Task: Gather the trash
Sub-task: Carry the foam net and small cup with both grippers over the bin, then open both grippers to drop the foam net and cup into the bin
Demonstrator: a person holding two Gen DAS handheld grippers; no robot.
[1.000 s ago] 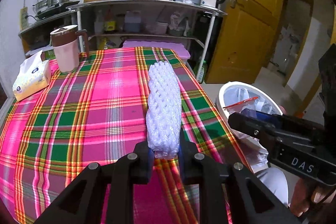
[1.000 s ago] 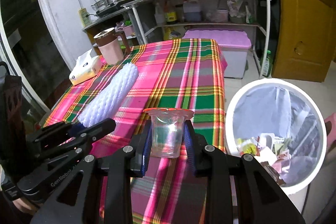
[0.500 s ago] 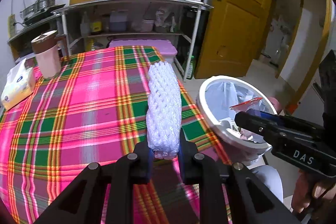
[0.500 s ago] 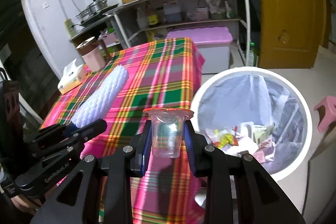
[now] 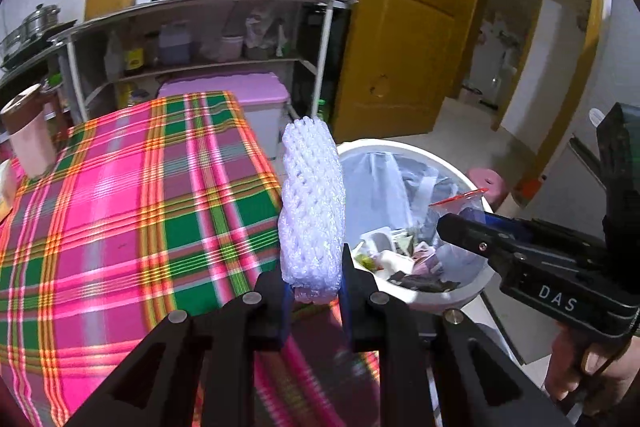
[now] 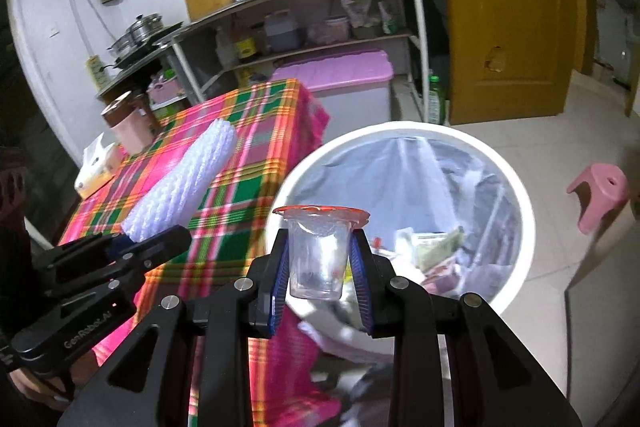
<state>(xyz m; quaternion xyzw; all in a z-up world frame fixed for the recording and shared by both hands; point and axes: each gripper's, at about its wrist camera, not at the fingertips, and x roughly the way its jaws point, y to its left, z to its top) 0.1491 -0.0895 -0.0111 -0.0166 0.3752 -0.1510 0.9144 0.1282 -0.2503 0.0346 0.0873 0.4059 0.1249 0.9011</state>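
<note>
My left gripper (image 5: 313, 285) is shut on a white foam net sleeve (image 5: 312, 203) and holds it upright at the table's right edge, beside the bin. The sleeve also shows in the right wrist view (image 6: 184, 187). My right gripper (image 6: 320, 275) is shut on a clear plastic cup (image 6: 318, 253) with a red-rimmed torn lid, held over the near rim of the white trash bin (image 6: 516, 203). The bin (image 5: 400, 146) has a clear liner and holds several scraps of trash. The right gripper also shows in the left wrist view (image 5: 464, 227).
A table with a pink and green plaid cloth (image 5: 120, 211) lies to the left. On it stand a pink jug (image 6: 130, 127) and a tissue pack (image 6: 96, 171). Behind are kitchen shelves (image 5: 208, 39), a purple-lidded box (image 6: 340, 75), a yellow door (image 6: 508, 11) and a pink stool (image 6: 600, 195).
Both grippers have swung right, away from the table and toward the bin. The cup is now over the bin's rim and the foam sleeve is at the table edge beside it.
</note>
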